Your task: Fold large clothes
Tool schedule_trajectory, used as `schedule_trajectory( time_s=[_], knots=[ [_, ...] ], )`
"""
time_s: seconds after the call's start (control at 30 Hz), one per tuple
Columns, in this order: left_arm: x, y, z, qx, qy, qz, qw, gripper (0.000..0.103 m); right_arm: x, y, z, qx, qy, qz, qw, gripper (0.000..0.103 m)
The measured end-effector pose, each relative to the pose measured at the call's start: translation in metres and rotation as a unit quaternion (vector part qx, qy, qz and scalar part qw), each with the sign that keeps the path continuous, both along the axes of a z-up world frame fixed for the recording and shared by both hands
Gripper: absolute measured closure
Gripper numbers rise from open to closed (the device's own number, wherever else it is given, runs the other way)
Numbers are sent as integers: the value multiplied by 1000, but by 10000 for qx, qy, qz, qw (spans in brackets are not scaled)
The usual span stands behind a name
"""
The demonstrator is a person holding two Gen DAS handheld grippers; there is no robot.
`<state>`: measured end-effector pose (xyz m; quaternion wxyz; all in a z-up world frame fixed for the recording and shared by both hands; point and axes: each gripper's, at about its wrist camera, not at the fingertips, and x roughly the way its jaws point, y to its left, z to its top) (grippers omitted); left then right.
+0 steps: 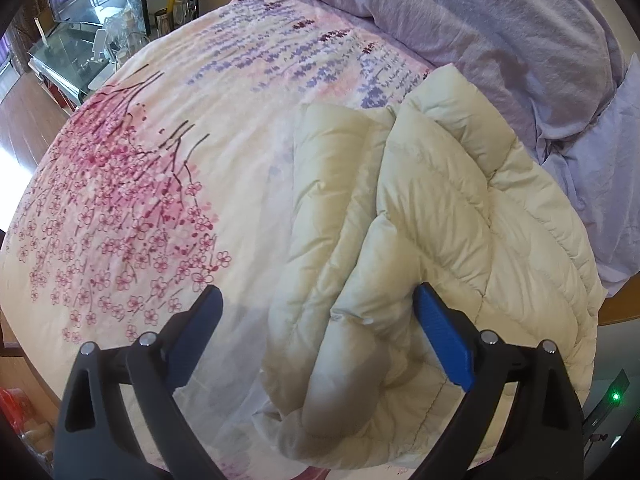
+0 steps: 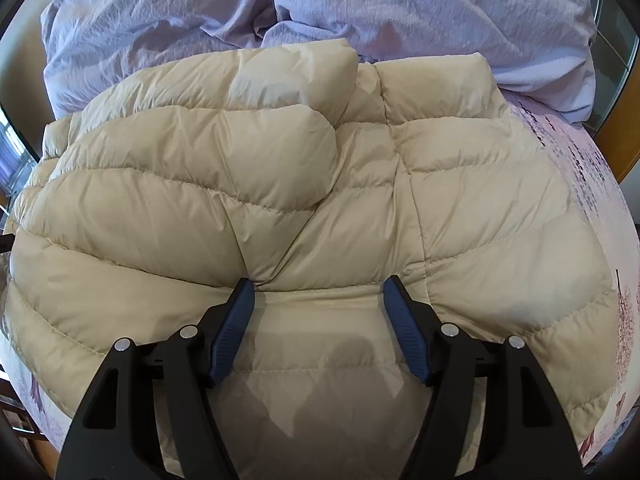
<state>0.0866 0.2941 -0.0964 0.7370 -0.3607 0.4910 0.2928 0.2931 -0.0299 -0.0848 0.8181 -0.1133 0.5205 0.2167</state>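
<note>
A cream quilted puffer jacket (image 1: 432, 216) lies bunched on a bed with a cherry-blossom bedspread (image 1: 160, 184). In the left wrist view it fills the right half, with a puffy sleeve or fold running toward the camera. My left gripper (image 1: 316, 300) is open, its blue pads either side of that fold, just above it. In the right wrist view the jacket (image 2: 280, 184) fills most of the frame, one sleeve folded across the body. My right gripper (image 2: 318, 288) is open, its tips resting on or just over the jacket's near part.
A rumpled lavender duvet (image 2: 360, 4) is piled at the head of the bed, behind the jacket. A glass cabinet (image 1: 80, 52) with small items stands past the bed's far left edge. Wood floor (image 1: 24, 120) shows at the left.
</note>
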Motion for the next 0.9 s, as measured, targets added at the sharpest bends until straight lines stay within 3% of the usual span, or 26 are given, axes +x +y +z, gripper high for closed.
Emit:
schedule_trajectory(
  time_s=[0.3,0.5,0.73,0.9],
  knots=[
    [6,-8,-9,-151,-106,-97,9998,10,-1,1,-2,-28,-19,3,10000,34],
    [10,-16,-10,-304,-303,-145,9990,34,0,2,-3,-36,-22,-5,10000,34],
    [11,-23,0,-342,-588,-210,9975,79,0,2,-3,-26,-21,2,10000,34],
    [8,-26,26,-298,-924,-273,9949,88,0,3,-4,-35,-12,12,10000,34]
  ],
)
